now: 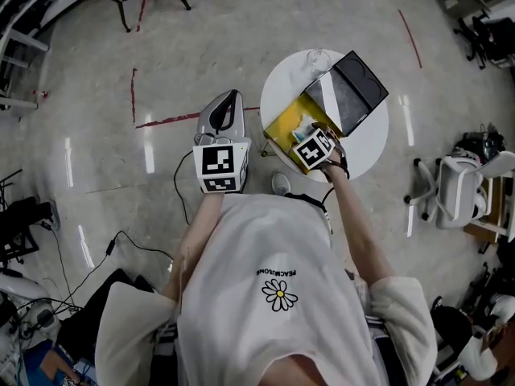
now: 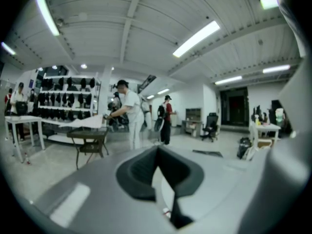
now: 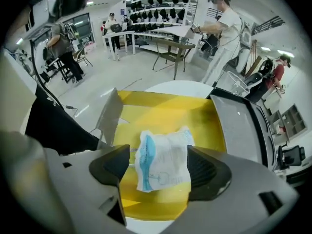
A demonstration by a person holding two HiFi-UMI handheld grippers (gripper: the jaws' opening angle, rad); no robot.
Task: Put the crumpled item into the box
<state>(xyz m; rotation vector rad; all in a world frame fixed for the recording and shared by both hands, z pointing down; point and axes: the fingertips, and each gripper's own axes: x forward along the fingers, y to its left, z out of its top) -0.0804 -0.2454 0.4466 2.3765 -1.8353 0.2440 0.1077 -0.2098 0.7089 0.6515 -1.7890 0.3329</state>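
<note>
The crumpled item (image 3: 163, 162), a white wrapper with blue print, lies over the yellow inside of the open box (image 3: 165, 116), between the jaws of my right gripper (image 3: 158, 165). Those jaws stand wide and point steeply down into the box, and their pads do not press on the wrapper. In the head view the right gripper (image 1: 315, 141) hangs over the box (image 1: 286, 131) on the round white table (image 1: 370, 139), and the box's dark lid (image 1: 350, 91) is flipped back. My left gripper (image 1: 228, 96) is held out over the floor to the left of the table, its jaws together with nothing in them (image 2: 157, 152).
A clear glass (image 1: 315, 57) stands at the table's far edge. A white office chair (image 1: 455, 187) is to the right, and cables (image 1: 121, 248) trail on the floor at the left. People stand by a work table (image 2: 90, 138) and shelves in the background.
</note>
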